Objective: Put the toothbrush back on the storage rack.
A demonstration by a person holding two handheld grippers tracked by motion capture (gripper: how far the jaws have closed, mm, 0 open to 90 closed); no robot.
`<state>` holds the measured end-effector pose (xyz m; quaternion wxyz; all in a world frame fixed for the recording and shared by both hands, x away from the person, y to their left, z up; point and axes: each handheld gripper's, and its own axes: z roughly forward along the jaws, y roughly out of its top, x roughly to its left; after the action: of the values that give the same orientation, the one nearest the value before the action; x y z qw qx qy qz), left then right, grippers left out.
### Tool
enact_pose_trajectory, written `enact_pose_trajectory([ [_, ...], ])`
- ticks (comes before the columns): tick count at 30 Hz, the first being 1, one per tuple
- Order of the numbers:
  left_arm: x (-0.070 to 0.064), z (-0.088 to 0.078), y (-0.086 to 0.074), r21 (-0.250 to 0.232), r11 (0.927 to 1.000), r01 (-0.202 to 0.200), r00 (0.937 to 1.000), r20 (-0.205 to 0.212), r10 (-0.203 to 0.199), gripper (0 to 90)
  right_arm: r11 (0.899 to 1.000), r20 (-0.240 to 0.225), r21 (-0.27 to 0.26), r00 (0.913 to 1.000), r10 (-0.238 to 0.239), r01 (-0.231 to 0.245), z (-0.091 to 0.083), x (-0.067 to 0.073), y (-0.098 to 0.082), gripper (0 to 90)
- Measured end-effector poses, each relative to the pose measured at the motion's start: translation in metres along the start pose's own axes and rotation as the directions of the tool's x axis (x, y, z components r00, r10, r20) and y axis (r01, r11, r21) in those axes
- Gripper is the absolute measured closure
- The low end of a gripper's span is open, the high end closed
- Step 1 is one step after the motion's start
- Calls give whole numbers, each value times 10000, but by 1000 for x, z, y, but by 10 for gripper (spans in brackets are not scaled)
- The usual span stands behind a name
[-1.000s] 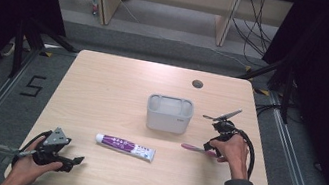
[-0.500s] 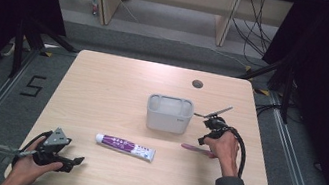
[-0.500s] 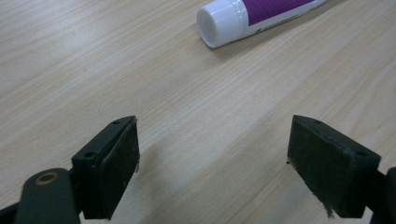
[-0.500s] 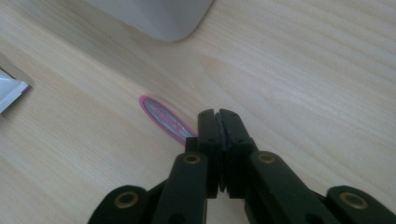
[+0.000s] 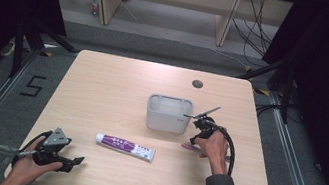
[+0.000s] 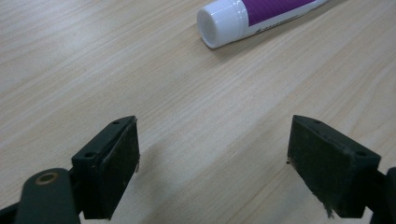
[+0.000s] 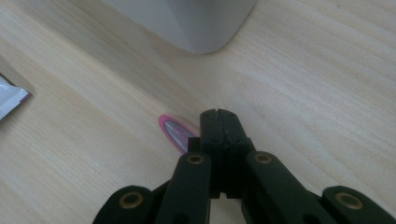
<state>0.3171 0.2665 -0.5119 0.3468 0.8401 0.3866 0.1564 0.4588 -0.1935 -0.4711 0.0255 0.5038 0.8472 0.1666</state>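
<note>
A pink toothbrush point(image 5: 188, 146) lies flat on the table, in front of a grey bin point(image 5: 167, 113). My right gripper point(image 5: 194, 139) points down at it, jaws pressed together. In the right gripper view the shut tips point(image 7: 219, 116) sit just over the toothbrush point(image 7: 173, 132), whose pink end sticks out at their left; nothing shows between the pads. A white and purple toothpaste tube point(image 5: 125, 146) lies in the middle of the table. My left gripper point(image 5: 76, 161) rests near the front left edge with its jaws wide open and nothing between them, and the tube's cap point(image 6: 219, 25) lies ahead of it.
The bin's rounded corner point(image 7: 196, 23) stands close behind the right gripper's tips, and the tube's crimped end point(image 7: 11, 100) lies off to the left. A round cable hole point(image 5: 198, 84) is in the table's far right. The table point(image 5: 101, 92) is light wood.
The right hand has moved left and a little down, bringing its gripper over the toothbrush. The left hand and the toothpaste tube have stayed put.
</note>
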Motion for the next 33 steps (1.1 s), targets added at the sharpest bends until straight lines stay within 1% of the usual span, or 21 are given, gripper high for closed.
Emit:
enact_pose_trajectory([
  [1,0,0,0,-21,10000,-2,10000,25,2,164,9999,-27,53,9999,99,-98,1,1,0,900],
  [3,0,0,0,-33,10000,8,10000,-7,-8,164,9993,40,53,9993,-365,365,4,-1,1,900],
  [4,0,0,0,13,10000,-3,10000,2,3,164,9998,49,142,9999,-120,119,3,1,1,900],
  [5,0,0,0,24,10000,-20,10000,9,20,163,9996,-8,74,9996,-275,275,4,1,1,900],
  [6,0,0,0,6,10000,-8,10000,6,8,164,9996,-63,187,9997,-219,220,3,2,1,900],
  [7,0,0,0,13,10000,2,10000,2,-2,163,9999,41,135,9999,-107,107,3,4,0,900],
  [9,0,0,0,39,10000,6,10000,21,-6,163,9985,-43,104,9985,-539,539,4,4,-1,900],
  [10,0,0,0,11,10000,14,10000,28,-14,164,9981,-95,28,9981,-609,610,4,5,-1,900],
  [11,0,0,0,1,10000,23,10000,28,-23,164,9961,-159,-78,9959,-885,884,5,5,-3,900],
  [12,0,0,0,0,10000,14,10000,26,-14,164,9961,-166,22,9960,-881,882,5,7,-4,900],
  [13,0,0,0,29,10000,-3,10000,16,3,164,9928,-347,-102,9922,-1196,1194,5,7,-6,900],
  [14,0,-1,0,27,10000,-6,10000,-4,6,164,9938,-278,-51,9934,-1109,1108,5,9,-9,900],
  [15,-1,0,0,-98,9999,137,9999,-6,-137,163,9916,-340,-114,9911,-1291,1287,6,10,-11,900],
  [16,0,0,0,-21,10000,-11,10000,-16,11,163,9910,-424,-170,9902,-1332,1326,6,11,-14,900],
  [23,0,0,0,1,10000,6,10000,-24,-6,163,9871,-775,-192,9840,-1603,1593,2,18,-28,900],
  [25,0,0,0,31,10000,6,10000,0,-6,164,9845,-786,-162,9813,-1755,1747,1,19,-32,900],
  [27,0,0,0,14,10000,10,10000,5,-10,163,9850,-764,-148,9821,-1724,1718,0,20,-34,900],
  [30,0,0,0,-34,10000,14,10000,-28,-14,163,9784,-870,-2,9747,-2061,2069,-3,24,-42,900],
  [31,0,0,0,22,10000,10,10000,-9,-10,163,9826,-941,148,9786,-1828,1849,-5,27,-45,900],
  [32,0,0,0,31,10000,3,10000,-8,-3,163,9769,-888,90,9733,-2117,2134,-5,26,-46,900],
  [33,0,0,0,21,10000,8,10000,-6,-8,163,9775,-854,223,9746,-2070,2095,-7,27,-49,900],
])
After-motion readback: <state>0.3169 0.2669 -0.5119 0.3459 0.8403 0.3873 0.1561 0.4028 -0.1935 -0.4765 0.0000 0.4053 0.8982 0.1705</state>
